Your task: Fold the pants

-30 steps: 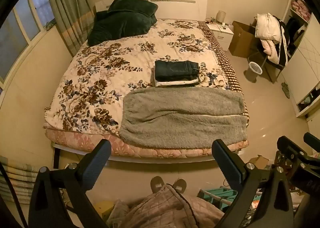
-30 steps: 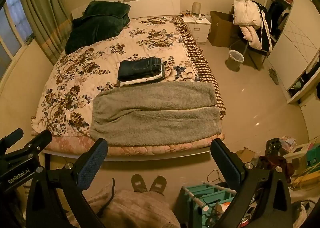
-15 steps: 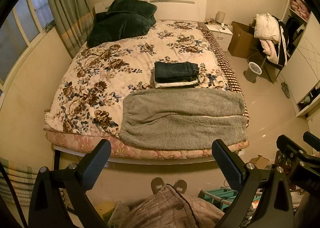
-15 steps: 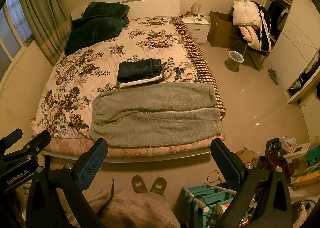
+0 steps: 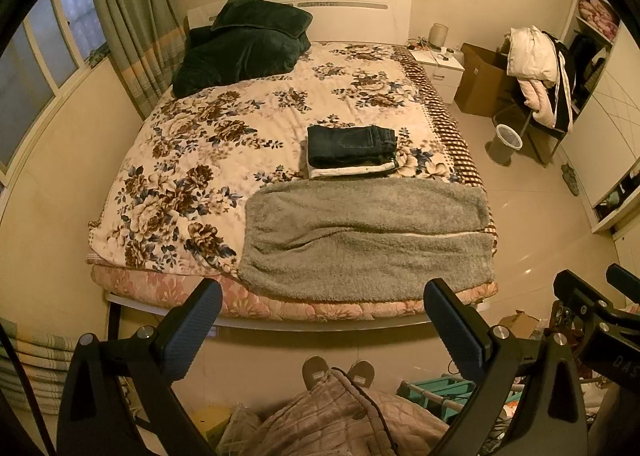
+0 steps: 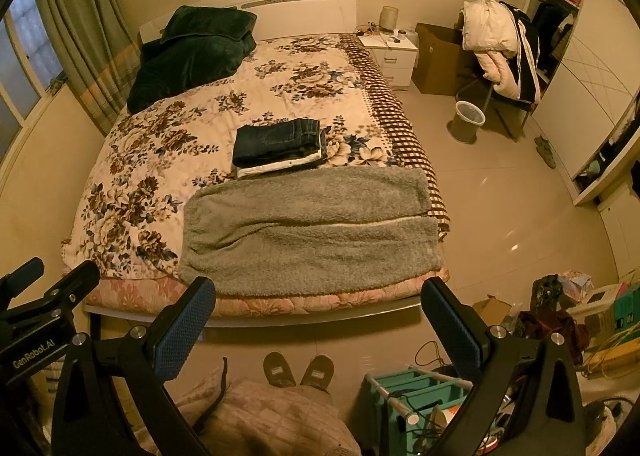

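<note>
The wide bed with the cream floral quilt (image 5: 224, 144) fills the room ahead of you, its foot toward your slippered feet (image 6: 298, 368). Across that near end, at about 6 o'clock on the quilt, lie the fuzzy grey fleece pants (image 5: 368, 232), spread flat crosswise with one leg folded onto the other, so a pale seam line runs along the middle. I judge that to be the first lengthwise fold done; the shortening folds, end toward end, are what is left for this pair.

Just beyond them, toward 12 o'clock and touching or nearly touching their far edge, sits a small neat stack: dark blue folded jeans (image 5: 352, 144) on top of a white folded garment (image 5: 352, 170). That pile looks finished, so part of the work seems behind you.

At the headboard end, around 11 o'clock, a dark green velvet blanket heap (image 5: 244, 44) plays no part.

Your left hand-held gripper (image 5: 320, 330) hangs above the floor short of the bed's foot, jaws spread wide with nothing between them. Your right hand-held gripper (image 6: 318, 326) is the same: fully parted, empty, clear of the fabric. Neither touches the grey pants.
</note>
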A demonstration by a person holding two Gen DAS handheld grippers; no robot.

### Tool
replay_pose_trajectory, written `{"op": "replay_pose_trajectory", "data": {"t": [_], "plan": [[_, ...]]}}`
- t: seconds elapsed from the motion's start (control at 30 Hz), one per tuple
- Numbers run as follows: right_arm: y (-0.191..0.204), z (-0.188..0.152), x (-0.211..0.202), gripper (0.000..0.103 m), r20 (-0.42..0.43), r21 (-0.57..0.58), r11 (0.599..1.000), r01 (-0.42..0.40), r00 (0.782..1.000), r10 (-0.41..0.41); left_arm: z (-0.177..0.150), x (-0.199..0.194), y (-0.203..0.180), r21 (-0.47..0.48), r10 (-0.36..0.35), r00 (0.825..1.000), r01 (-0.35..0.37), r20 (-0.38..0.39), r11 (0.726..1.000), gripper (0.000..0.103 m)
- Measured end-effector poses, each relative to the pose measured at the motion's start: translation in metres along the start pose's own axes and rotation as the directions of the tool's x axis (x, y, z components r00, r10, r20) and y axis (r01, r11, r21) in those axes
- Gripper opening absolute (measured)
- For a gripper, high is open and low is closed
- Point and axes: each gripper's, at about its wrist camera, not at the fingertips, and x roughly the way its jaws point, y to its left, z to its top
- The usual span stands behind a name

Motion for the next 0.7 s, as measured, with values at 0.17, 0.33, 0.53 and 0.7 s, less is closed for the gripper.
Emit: {"op": "replay_pose_trajectory", "data": {"t": [0.17, 0.33, 0.53, 0.7], "plan": [[0.0, 0.0001, -0.0004, 0.103, 0.0, 0.0, 1.0, -0.002, 1.0, 0.002, 0.0004, -0.0004, 0.0001, 0.0, 0.002, 1.0, -0.002, 0.001, 1.0, 0.103], [0.0006, 0.001, -0.0007, 0.103, 0.001, 0.0, 1.0, -0.001, 1.0, 0.001, 0.0008, -0.001, 0.0003, 0.0, -0.001, 1.0, 0.001, 0.0, 1.0, 0.103], [0.0006, 0.0001, -0.0007, 0.103, 0.002, 0.001, 1.0, -0.001, 1.0, 0.001, -0.0001, -0.0007, 0.0001, 0.002, 0.002, 1.0, -0.002, 0.003, 1.0, 0.103], [0.001, 0.0003, -0.0007, 0.103, 0.003, 0.002, 1.0, -0.002, 1.0, 0.002, -0.0009, -0.0002, 0.0, 0.001, 0.002, 1.0, -0.002, 0.005, 1.0, 0.103]]}}
